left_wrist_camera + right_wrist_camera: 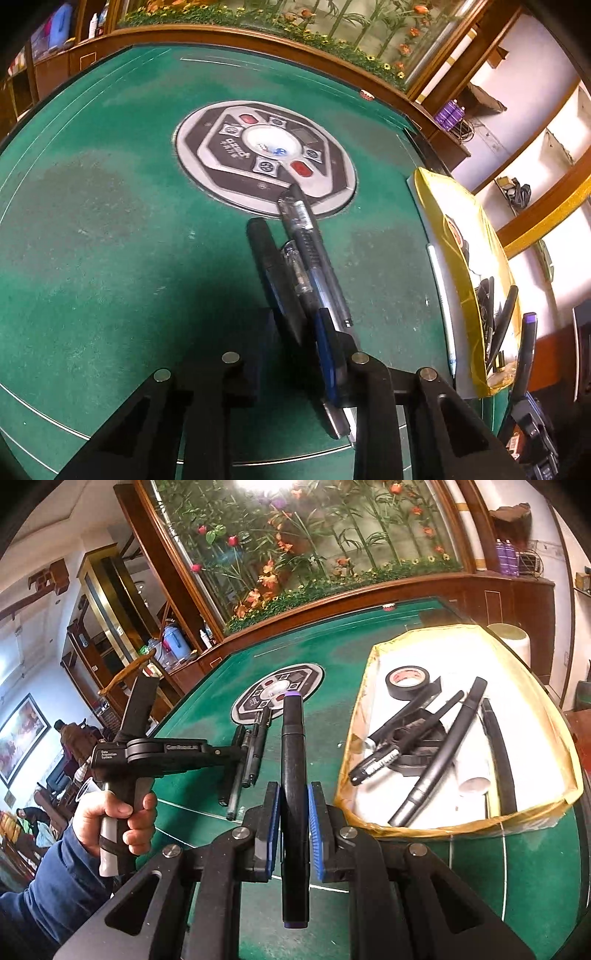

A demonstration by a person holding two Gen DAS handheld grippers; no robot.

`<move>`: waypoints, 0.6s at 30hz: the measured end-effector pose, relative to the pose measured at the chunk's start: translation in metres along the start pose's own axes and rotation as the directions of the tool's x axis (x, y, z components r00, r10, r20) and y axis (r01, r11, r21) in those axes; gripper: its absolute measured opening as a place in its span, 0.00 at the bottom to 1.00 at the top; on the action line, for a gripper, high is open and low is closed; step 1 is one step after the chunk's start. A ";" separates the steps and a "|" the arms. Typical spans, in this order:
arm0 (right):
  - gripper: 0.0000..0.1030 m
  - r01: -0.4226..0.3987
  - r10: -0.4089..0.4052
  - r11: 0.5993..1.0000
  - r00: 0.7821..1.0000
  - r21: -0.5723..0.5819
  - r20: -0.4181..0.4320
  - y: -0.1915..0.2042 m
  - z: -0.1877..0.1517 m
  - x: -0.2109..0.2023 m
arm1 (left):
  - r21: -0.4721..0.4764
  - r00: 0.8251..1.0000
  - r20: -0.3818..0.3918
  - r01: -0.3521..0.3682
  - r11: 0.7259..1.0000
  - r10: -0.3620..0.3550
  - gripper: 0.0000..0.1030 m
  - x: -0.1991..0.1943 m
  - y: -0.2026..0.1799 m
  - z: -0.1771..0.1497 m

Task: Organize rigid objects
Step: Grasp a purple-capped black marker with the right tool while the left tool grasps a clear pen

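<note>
Left view only: a bundle of pens [295, 258] lies on the green felt table [110, 240], tips toward the round grey control disc [266, 158]; the box [458, 266] shows edge-on, as a yellow wall.
Right view only: the box interior [373, 686] is open to sight, white-lined, with a yellow papery rim, holding a roll of black tape [408, 677], several black pens and markers [439, 753] and a narrow black strap.
Left gripper [295, 332]: its blue-padded fingers stand apart around the lower ends of the pens; whether they press on them I cannot tell. From the right view it [229, 753] reaches over the pens [247, 760], a hand [114, 823] in a blue sleeve around its handle.
Right gripper [294, 819]: ribbed blue pads [317, 823] clamped on a black marker [293, 775], which stands upright along the fingers.
Marker: smooth matt black barrel, purple cap ends, held above the table just left of the box; its purple tip [530, 321] peeks into the left view beside the box.
Pens: slim, some clear plastic with dark ink tubes, some solid black, lying side by side and touching.
Table: worn felt, white lines, wooden rim.
</note>
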State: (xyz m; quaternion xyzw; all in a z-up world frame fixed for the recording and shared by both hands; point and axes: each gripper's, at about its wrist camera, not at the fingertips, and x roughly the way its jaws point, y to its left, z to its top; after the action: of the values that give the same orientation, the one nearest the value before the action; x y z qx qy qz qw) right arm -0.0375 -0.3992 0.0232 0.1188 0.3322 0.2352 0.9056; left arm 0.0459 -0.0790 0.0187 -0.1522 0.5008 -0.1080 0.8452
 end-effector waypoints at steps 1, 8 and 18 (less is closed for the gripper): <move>0.14 -0.002 0.002 1.000 1.000 0.010 0.003 -0.002 -0.001 -0.001 | -0.001 1.000 0.003 -0.011 1.000 0.011 0.24 -0.001 0.001 0.001; 0.14 -0.012 0.011 0.998 1.000 0.057 0.021 -0.006 -0.004 -0.007 | 0.025 0.999 0.007 -0.048 0.999 0.048 0.23 0.002 0.002 0.008; 0.14 0.022 -0.026 0.996 0.998 0.084 0.052 -0.001 -0.013 -0.033 | 0.091 0.995 0.042 -0.090 0.992 0.087 0.16 -0.011 0.003 -0.016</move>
State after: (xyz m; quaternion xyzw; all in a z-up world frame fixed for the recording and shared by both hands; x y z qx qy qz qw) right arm -0.0675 -0.4157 0.0313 0.1587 0.3192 0.2072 0.9110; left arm 0.0263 -0.0748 0.0196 -0.0926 0.4855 -0.0906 0.8646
